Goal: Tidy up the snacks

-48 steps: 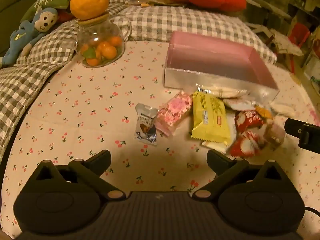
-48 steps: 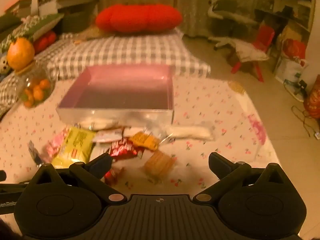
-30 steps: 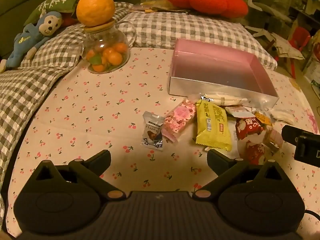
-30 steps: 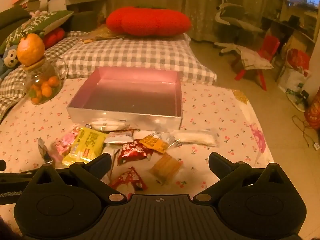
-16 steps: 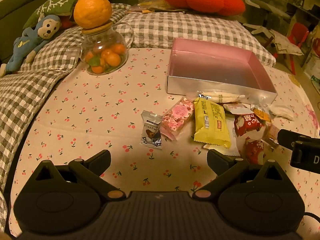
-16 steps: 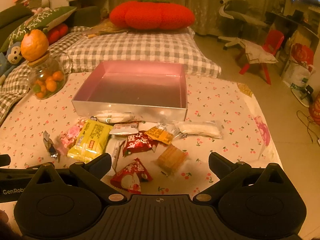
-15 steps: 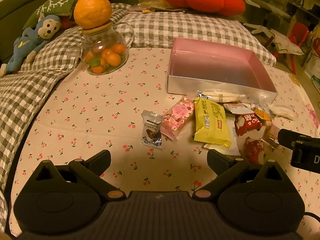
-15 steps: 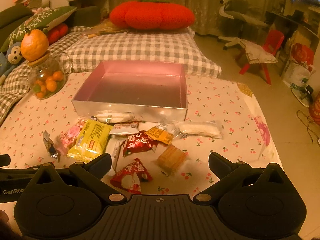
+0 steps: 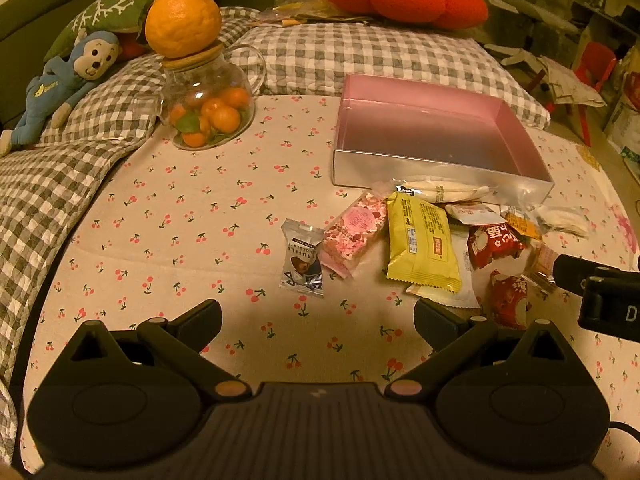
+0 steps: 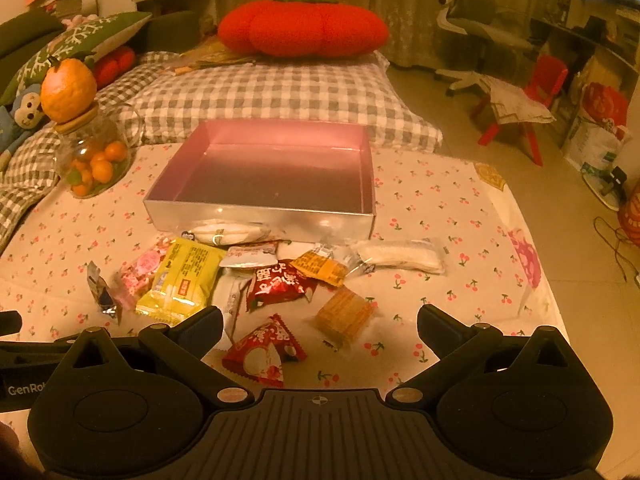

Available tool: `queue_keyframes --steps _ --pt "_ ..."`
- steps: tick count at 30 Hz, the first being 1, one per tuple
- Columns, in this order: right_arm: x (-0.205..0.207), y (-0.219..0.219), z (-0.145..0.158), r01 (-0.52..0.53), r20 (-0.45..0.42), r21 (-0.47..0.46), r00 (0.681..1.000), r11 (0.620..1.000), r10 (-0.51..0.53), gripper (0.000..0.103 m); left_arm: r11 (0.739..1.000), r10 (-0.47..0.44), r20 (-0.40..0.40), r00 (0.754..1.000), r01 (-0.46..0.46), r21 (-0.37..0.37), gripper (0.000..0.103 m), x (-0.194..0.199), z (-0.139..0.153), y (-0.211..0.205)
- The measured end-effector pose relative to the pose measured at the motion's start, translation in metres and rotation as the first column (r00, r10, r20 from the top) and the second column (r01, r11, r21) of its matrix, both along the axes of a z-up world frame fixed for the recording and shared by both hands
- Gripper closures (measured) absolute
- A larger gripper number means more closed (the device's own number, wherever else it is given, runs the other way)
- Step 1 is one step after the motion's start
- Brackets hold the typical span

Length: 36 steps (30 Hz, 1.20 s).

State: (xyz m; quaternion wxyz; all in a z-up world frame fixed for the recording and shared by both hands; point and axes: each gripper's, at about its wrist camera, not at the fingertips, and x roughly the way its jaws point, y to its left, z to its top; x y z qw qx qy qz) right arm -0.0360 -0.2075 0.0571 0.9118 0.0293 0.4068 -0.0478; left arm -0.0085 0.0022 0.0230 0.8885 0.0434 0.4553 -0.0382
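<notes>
A pink box (image 9: 430,130) (image 10: 276,168) with silver walls stands empty on the cherry-print cloth. In front of it lie several wrapped snacks: a silver truffle sachet (image 9: 303,258), a pink packet (image 9: 355,230), a yellow packet (image 9: 422,246) (image 10: 182,276), red packets (image 10: 262,354) (image 9: 494,240), an orange wafer (image 10: 344,316) and a long white bar (image 10: 398,256). My left gripper (image 9: 318,312) hovers open just short of the truffle sachet. My right gripper (image 10: 320,320) hovers open over the near red packet and the wafer. Neither holds anything.
A glass jar of small oranges (image 9: 206,114) (image 10: 94,160) with a large orange on its lid stands at the back left. Checked cushions (image 9: 360,56), a blue monkey toy (image 9: 60,88) and a red tomato cushion (image 10: 302,28) lie behind. The table edge and floor are at the right (image 10: 592,280).
Both views steadied after the earlier motion blur and pulled back slightly from the snack pile. Both grippers stayed open and no snack has moved.
</notes>
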Motion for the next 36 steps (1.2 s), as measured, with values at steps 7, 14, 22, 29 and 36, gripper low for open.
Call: queue_keyframes --steps 7,14,22,29,36 --pt "-0.0004 0.0001 0.0001 -0.002 -0.002 0.004 1.000 1.000 0.002 0.000 1.000 -0.002 -0.005 1.000 0.002 0.003 0.001 -0.0002 -0.0006 -0.0004" --pt "-0.0004 0.0017 -0.0013 -0.013 -0.015 0.013 1.000 1.000 0.013 0.000 1.000 -0.001 -0.005 1.000 0.001 0.005 0.001 -0.0003 -0.0004 -0.0005" --pt "-0.0008 0.0028 -0.0019 -0.016 -0.016 0.014 1.000 1.000 0.016 0.000 1.000 0.001 -0.011 1.000 -0.001 0.005 0.001 0.0000 -0.0006 0.0010" --pt "-0.0006 0.0043 -0.0022 -0.022 -0.018 0.017 1.000 1.000 0.022 0.000 1.000 0.002 -0.014 1.000 -0.002 0.007 0.001 0.0005 -0.0005 0.0020" --pt "-0.0003 0.0043 -0.0023 -0.024 -0.020 0.018 1.000 1.000 0.024 0.000 1.000 0.001 -0.014 1.000 -0.001 0.007 0.001 0.0004 -0.0007 0.0027"
